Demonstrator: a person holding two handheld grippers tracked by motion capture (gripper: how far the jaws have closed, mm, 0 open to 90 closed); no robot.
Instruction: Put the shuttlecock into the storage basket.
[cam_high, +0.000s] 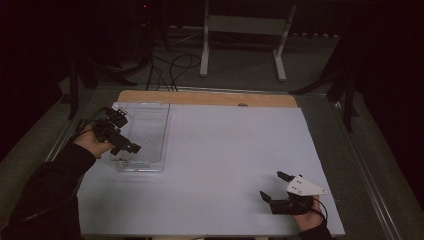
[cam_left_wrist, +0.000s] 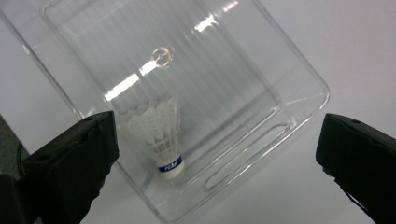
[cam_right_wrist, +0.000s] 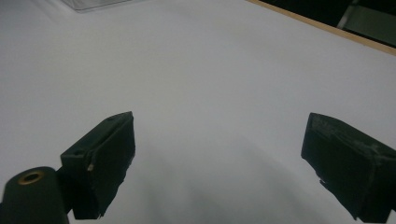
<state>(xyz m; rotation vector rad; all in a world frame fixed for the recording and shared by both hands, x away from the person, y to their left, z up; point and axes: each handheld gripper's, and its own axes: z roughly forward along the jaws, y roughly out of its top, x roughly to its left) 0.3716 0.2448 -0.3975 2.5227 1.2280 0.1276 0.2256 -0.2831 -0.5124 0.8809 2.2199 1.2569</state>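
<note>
Left gripper view: shuttlecock lies in clear box.

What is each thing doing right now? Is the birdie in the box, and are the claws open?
Shuttlecock: lying inside the clear box, cork end toward the near wall, not held.
Clear box: on the white table, no lid on it.
Left claw: open wide above the box, holding nothing.
Right claw: open, holding nothing, over bare table.
White table: flat, carrying the box.
</note>
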